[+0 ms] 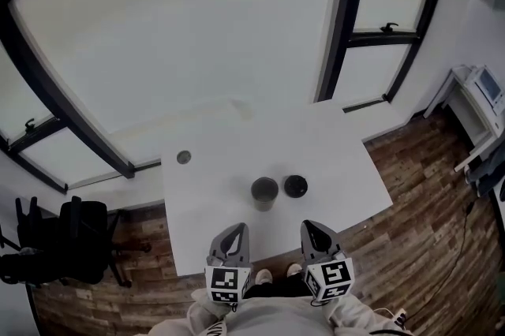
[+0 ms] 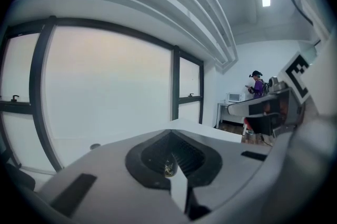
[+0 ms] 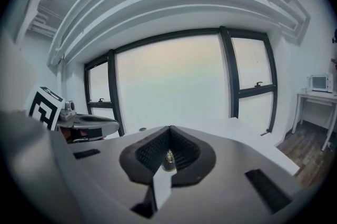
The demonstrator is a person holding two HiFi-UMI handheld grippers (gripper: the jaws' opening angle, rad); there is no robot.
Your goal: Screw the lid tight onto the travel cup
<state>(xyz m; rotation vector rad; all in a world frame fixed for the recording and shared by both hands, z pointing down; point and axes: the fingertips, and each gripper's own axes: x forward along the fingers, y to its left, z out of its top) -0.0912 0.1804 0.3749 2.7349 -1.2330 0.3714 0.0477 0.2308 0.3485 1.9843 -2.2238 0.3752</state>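
Status: nothing done yet. Travel cup [image 1: 264, 192] and lid [image 1: 295, 186] stand side by side near the table [image 1: 229, 137] front edge. Our left gripper [image 1: 235, 230] and right gripper [image 1: 310, 227] have jaws pressed together, empty. Lid placement and screwing remain.

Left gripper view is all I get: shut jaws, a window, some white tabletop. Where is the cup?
Observer: The travel cup stands upright on the white table, ahead of the left gripper and a little to its right.
Operator: Is the lid on it?
Observer: No. The lid lies on the table close to the cup's right side, and the cup's mouth is open.
Operator: Is the right gripper carrying anything?
Observer: No. The right gripper is shut with nothing between its jaws.
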